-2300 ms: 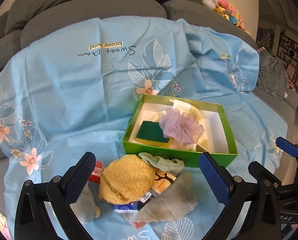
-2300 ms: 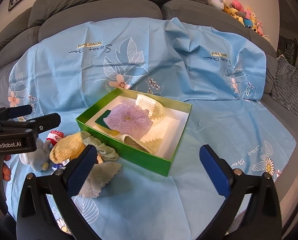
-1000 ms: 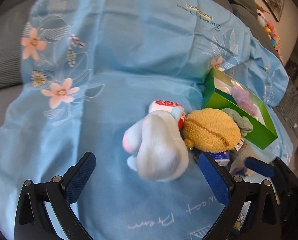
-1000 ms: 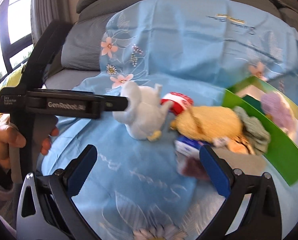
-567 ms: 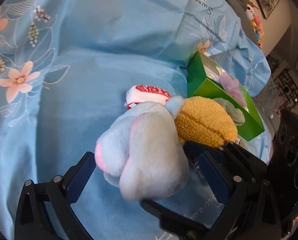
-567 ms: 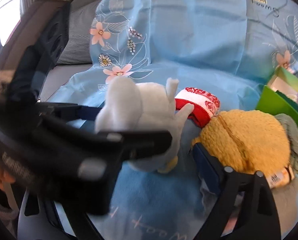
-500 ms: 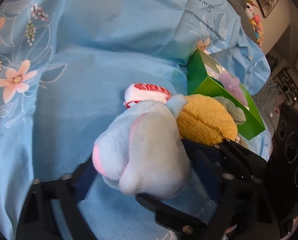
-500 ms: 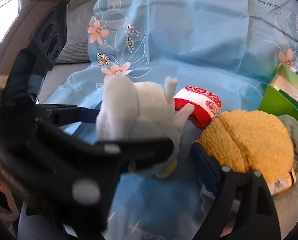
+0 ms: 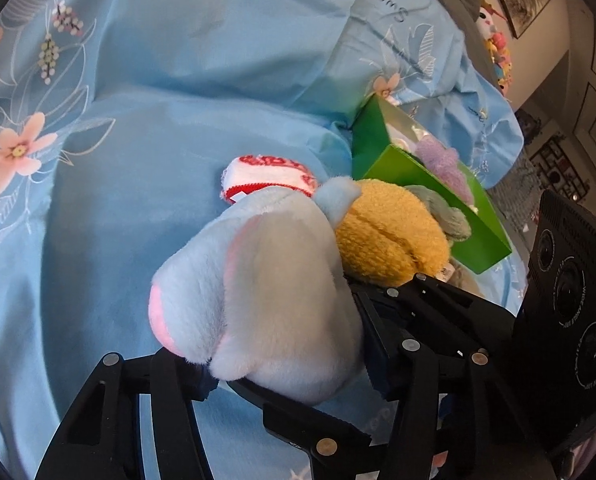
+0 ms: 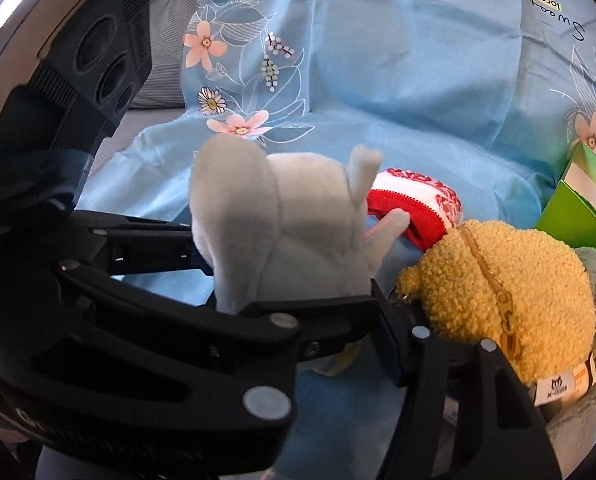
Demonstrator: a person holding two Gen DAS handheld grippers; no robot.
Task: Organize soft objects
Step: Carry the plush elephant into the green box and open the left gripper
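Item: pale blue plush toy [image 9: 266, 304], light, squashy, pinched mid-body by my left gripper [image 9: 286, 364]; my right gripper's [image 10: 381, 320] state unclear.

We count one pale blue plush toy [image 9: 266, 304], one yellow fuzzy pouch [image 9: 389, 236], one red-and-white pouch [image 9: 266, 178], one green box [image 9: 437, 196], one purple scrunchie [image 9: 443, 160].

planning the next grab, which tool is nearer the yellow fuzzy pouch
Right. The right tool has its visible finger right beside the yellow fuzzy pouch, between it and the blue plush. The left tool is around that plush, farther from the pouch.
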